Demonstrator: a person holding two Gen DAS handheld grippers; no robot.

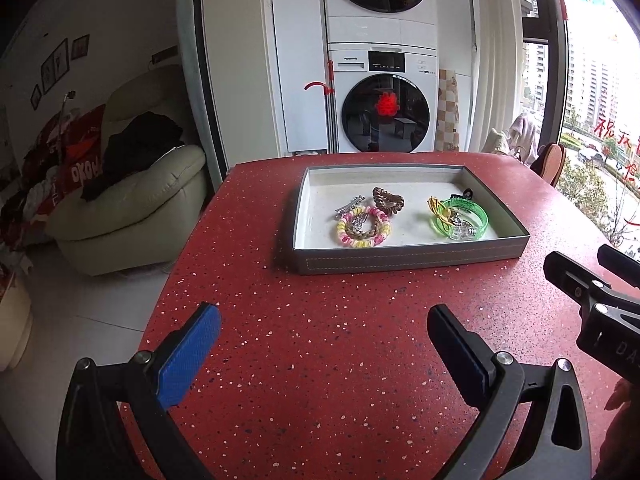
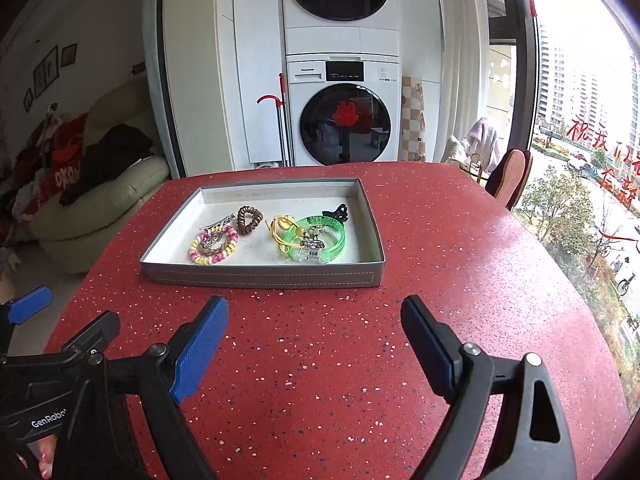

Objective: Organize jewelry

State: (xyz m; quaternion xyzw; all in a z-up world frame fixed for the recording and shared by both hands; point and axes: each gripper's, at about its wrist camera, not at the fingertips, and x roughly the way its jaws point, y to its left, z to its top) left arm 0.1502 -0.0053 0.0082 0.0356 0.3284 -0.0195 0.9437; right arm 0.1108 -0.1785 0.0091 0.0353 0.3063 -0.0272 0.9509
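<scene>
A grey tray (image 1: 412, 258) (image 2: 264, 276) with a white inside stands on the red speckled table (image 1: 320, 360) (image 2: 320, 380). In it lie a pink-and-yellow coil band (image 1: 363, 227) (image 2: 213, 246), a brown coil tie (image 1: 388, 199) (image 2: 249, 219), a silver hair clip (image 1: 350, 205), a green bangle (image 1: 460, 218) (image 2: 318, 238) with a yellow cord (image 2: 280, 230) and a black claw clip (image 2: 336, 212). My left gripper (image 1: 324, 334) is open and empty, short of the tray. My right gripper (image 2: 314, 326) is open and empty, just before the tray's near wall.
The right gripper's body shows at the right edge of the left wrist view (image 1: 592, 292). A cream sofa (image 1: 132, 200) with clothes is left of the table. Stacked washing machines (image 1: 384, 108) stand behind it. A chair (image 2: 512, 176) and a window are on the right.
</scene>
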